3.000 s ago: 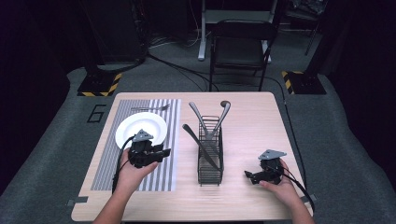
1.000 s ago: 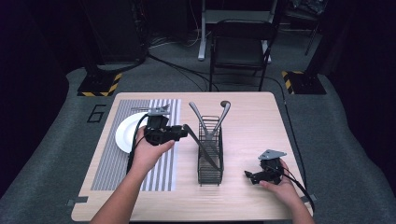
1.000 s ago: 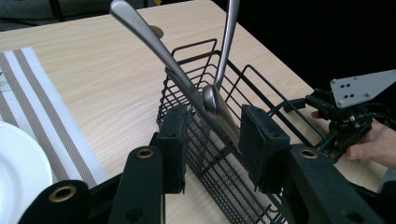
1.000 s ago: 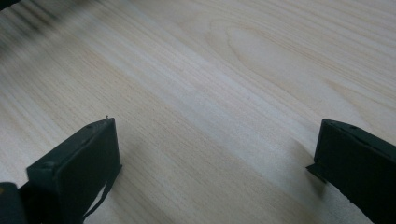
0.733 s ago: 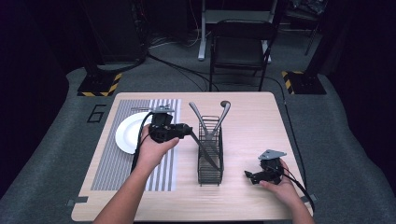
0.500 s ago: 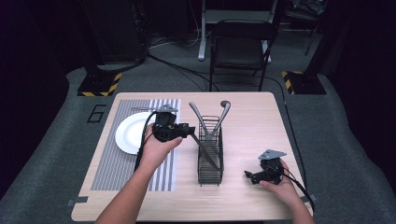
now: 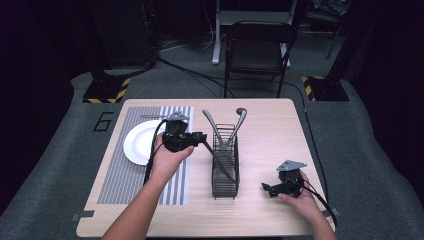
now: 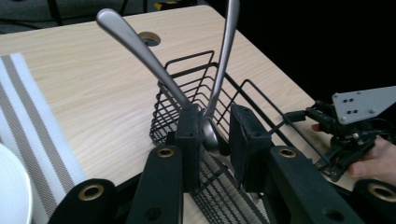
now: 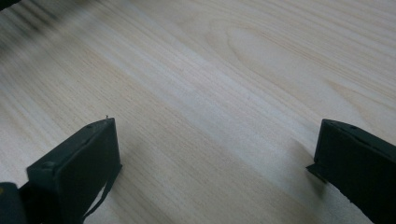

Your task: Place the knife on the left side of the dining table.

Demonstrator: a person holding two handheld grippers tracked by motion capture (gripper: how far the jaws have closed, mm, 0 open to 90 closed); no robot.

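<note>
Left gripper point(image 8: 210, 140): I am bringing it to the near end of the wire cutlery basket point(image 7: 225, 165), its jaws having just been closing around a utensil; the left pad is lying against the metal, the right pad standing a little off.
Utensil point(image 8: 219, 79): steel, bowl end down between my jaws, handle rising toward twelve o'clock and leaning a touch to one o'clock in the left gripper view.
Second utensil point(image 8: 140, 51): its handle is slanting away toward eleven o'clock, crossing the first low down, just beside my left pad.
Grip: I cannot tell whether the pads are truly pinching yet; the bowl is partly hidden behind the left jaw.
Long axis: near upright, so any lift is looking like a straight pull up along the handle.
Right gripper point(image 7: 280, 187): resting on the table point(image 7: 280, 130) at about four o'clock from the basket, jaws spread wide, nothing between them.
Nearer hand: the left, by far.
Plate point(image 7: 142, 142): sitting at nine o'clock from the basket on the striped mat point(image 7: 120, 170).
</note>
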